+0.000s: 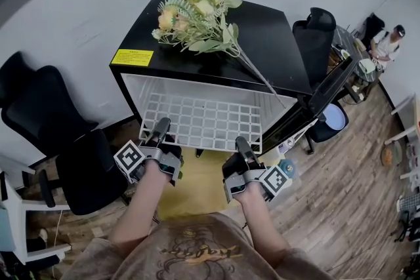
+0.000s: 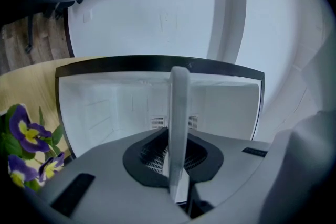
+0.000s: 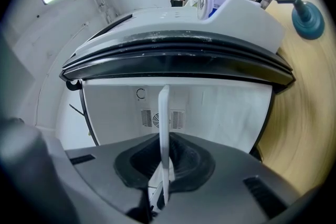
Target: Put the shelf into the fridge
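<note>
With the fridge (image 1: 275,42) standing open and the wire shelf (image 1: 203,118) lying partway inside its compartment, my left tool (image 1: 162,124) and right tool (image 1: 241,142) each clamped its near edge, and I judged myself mid-insertion, next needing an even, level push farther in.

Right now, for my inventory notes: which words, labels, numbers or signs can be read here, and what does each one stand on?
Nothing here reads clearly.
yellow sticker on top of the fridge: dark print, too small to read.
square markers on the gripper cubes: black-and-white patterns, no words.
shirt print: ornate design, illegible.
blue-and-white container: label too blurred to read.
</note>
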`<control>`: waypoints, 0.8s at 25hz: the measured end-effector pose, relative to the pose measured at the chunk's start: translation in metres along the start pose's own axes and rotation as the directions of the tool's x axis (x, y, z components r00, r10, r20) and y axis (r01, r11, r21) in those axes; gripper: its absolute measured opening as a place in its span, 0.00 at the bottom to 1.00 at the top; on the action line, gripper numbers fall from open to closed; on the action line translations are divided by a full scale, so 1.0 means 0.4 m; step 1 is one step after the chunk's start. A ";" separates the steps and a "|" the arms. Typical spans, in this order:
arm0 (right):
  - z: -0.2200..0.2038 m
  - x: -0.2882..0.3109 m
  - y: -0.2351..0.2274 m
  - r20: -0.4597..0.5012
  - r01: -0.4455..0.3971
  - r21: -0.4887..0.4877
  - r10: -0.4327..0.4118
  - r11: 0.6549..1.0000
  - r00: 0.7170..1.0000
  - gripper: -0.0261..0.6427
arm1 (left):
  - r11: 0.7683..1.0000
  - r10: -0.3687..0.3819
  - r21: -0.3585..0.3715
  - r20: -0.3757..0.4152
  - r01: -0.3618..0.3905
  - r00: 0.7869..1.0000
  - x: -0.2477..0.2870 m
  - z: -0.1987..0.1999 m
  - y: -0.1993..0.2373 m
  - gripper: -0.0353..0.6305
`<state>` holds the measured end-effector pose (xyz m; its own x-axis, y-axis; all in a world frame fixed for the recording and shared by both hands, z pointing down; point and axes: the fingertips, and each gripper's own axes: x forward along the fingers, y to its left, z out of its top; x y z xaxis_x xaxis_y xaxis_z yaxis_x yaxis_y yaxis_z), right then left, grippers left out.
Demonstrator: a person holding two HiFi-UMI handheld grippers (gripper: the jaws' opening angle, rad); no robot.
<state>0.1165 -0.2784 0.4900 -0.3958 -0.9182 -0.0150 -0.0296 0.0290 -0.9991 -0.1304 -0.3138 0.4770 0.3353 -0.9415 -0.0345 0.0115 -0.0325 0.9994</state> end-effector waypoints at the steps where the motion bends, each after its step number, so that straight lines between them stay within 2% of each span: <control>1: 0.001 0.002 -0.001 -0.001 0.002 -0.001 -0.002 1.000 1.000 0.08 | 1.000 0.001 0.002 0.001 -0.001 1.000 0.002 0.001 0.001 0.12; 20: 0.028 0.056 -0.001 0.011 0.026 0.001 -0.026 1.000 1.000 0.08 | 1.000 0.021 -0.002 0.044 -0.021 0.999 0.058 0.023 0.005 0.12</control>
<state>0.1180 -0.3035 0.4896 -0.3851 -0.9228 0.0107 -0.0387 0.0045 -0.9992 -0.1312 -0.3389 0.4780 0.2938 -0.9558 -0.0133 0.0062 -0.0120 0.9999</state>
